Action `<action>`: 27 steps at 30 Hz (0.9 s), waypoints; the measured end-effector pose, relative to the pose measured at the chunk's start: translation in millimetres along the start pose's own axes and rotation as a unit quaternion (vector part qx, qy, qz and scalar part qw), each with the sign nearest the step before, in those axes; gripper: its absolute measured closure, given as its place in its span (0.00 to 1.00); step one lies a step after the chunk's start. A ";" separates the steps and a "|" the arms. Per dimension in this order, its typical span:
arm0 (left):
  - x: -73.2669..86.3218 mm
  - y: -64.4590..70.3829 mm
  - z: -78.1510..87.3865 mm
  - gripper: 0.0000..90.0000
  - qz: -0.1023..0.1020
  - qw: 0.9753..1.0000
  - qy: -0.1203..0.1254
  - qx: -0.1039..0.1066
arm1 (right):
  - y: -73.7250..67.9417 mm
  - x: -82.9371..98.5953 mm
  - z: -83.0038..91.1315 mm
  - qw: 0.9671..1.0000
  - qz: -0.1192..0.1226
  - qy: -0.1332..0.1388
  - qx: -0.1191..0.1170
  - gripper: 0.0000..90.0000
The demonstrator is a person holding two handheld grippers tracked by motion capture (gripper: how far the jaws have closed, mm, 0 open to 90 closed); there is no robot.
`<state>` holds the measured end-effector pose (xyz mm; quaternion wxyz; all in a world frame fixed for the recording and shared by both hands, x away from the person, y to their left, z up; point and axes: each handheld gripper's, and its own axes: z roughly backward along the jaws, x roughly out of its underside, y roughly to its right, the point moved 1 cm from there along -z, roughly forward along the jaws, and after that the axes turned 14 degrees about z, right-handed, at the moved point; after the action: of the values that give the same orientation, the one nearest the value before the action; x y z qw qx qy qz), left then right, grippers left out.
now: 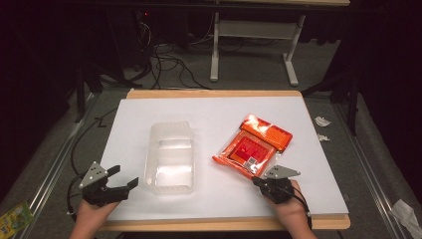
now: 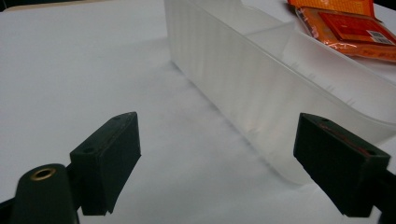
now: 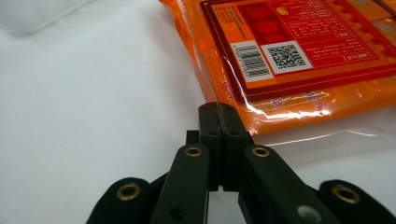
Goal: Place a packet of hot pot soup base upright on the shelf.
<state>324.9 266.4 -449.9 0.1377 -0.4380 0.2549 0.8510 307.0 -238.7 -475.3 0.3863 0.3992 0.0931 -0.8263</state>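
Table sheet (image 1: pixel 209 107): clear plastic container (image 1: pixel 170 157) at centre, orange packet (image 1: pixel 251 146) to its right. Left gripper (image 1: pixel 123 178): jaws wide apart, empty, just beside the container's near corner. Right gripper (image 1: pixel 257 180): jaws pressed together, tips at the packet's clear edge; grip on film uncertain.

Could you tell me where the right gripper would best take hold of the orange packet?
Probably the clear sealed edge of the orange packet nearest the right gripper, approached low from the person's side. The packet lies flat on the white table, so only that thin rim offers the jaws, now shut, something to pinch.
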 end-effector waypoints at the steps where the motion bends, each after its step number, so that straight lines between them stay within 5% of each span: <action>1: -0.1 0.2 0.0 0.17 0.001 1.000 0.001 0.001 | -7.7 1.9 6.1 1.000 0.002 -0.002 -0.008 1.00; 10: -0.8 1.9 -0.3 0.17 -0.002 1.000 0.002 0.005 | -46.3 12.6 29.6 0.998 -0.002 0.002 -0.060 0.97; 11: -1.0 2.1 -0.3 0.17 -0.003 1.000 0.002 0.005 | -50.3 13.2 35.4 0.997 -0.012 0.023 -0.079 0.87; 13: -1.5 2.4 0.0 0.17 -0.002 1.000 0.003 0.006 | -50.7 12.7 39.9 0.996 -0.020 0.037 -0.082 0.81; 14: -1.6 2.5 0.3 0.17 -0.002 1.000 0.004 0.005 | -48.9 11.4 49.2 0.994 -0.029 0.066 -0.077 0.70; 17: -1.6 1.3 -0.9 0.17 -0.001 1.000 0.003 0.005 | -36.0 13.8 56.9 0.993 -0.051 0.097 -0.052 0.61; 22: -1.8 1.0 -2.2 0.17 0.000 1.000 0.002 0.004 | -7.5 22.6 53.1 0.991 -0.094 0.094 0.003 0.50; 23: -1.6 1.5 -2.1 0.17 -0.001 1.000 0.002 0.003 | 5.8 27.7 48.9 0.990 -0.109 0.082 0.032 0.45; 24: -1.6 1.5 -2.1 0.17 -0.001 1.000 0.002 0.003 | 5.8 27.7 48.9 0.990 -0.109 0.082 0.032 0.45; 27: -1.4 0.7 -2.2 0.17 -0.001 1.000 0.001 0.001 | 29.4 37.3 42.9 0.985 -0.144 0.071 0.066 0.39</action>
<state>326.9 264.6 -449.6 0.1391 -0.4387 0.2558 0.8502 288.5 -299.7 -469.5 0.2287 0.4643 0.1218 -0.8469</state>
